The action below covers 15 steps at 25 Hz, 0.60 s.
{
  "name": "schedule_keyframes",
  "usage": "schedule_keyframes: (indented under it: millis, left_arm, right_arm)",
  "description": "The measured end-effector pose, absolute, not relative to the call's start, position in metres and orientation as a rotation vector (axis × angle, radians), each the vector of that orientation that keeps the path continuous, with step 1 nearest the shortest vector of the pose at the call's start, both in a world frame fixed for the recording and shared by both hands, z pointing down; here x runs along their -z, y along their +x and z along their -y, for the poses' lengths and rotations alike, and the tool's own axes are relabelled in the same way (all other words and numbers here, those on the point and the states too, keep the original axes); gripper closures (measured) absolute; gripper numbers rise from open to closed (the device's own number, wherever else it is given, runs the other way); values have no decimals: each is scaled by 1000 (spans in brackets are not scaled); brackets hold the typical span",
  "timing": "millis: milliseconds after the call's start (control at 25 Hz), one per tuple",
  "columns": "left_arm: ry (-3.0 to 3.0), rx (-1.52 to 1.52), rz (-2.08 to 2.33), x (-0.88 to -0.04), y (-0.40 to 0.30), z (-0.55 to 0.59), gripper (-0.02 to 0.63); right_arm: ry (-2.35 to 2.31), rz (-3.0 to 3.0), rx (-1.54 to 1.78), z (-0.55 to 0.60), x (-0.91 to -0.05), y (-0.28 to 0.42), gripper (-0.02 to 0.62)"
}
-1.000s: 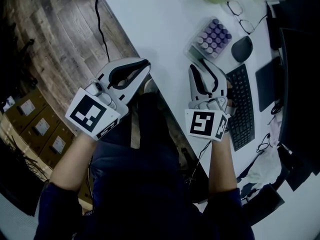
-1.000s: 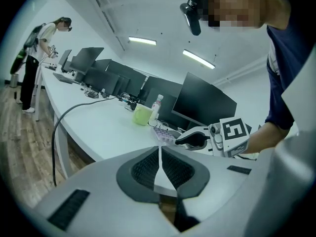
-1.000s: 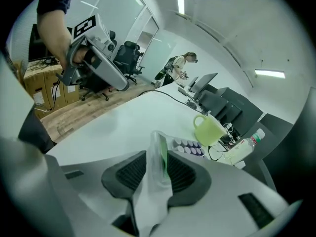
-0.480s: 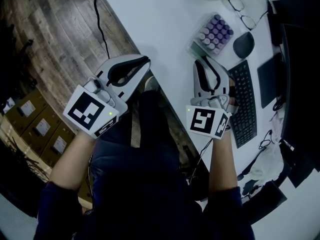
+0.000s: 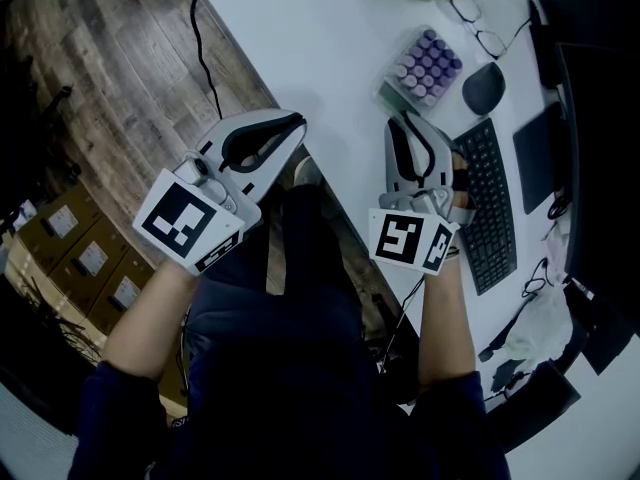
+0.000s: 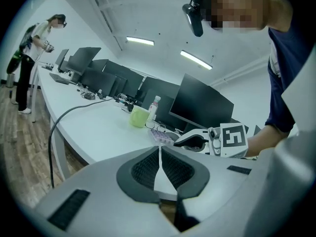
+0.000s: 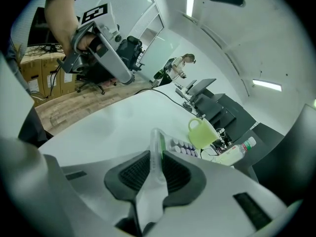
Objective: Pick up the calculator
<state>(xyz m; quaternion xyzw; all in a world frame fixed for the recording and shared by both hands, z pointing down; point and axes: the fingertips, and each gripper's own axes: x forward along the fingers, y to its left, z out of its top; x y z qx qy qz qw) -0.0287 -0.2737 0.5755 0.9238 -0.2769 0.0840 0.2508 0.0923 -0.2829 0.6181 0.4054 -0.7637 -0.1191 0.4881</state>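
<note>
- The calculator [image 5: 427,68] lies on the white table [image 5: 320,38]. Its long axis runs up and right, away from the person.
- The right gripper [image 5: 404,128], much the nearer, has just been closing its jaws. The pads appear to pinch the calculator's near edge between them.
- The left gripper [image 5: 288,130] hangs off the table's edge, jaws together and empty.

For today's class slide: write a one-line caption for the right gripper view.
Right gripper, jaws just closing, grips the calculator by its near edge on the white desk, green mug beyond.
</note>
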Motion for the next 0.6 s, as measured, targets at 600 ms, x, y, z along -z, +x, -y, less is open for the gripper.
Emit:
schedule_keyframes:
  millis: [600]
  left_arm:
    - [2604,-226,725,-530,-13,289,565]
  right_arm:
    - [1066,1889,303,291,-574,95,520]
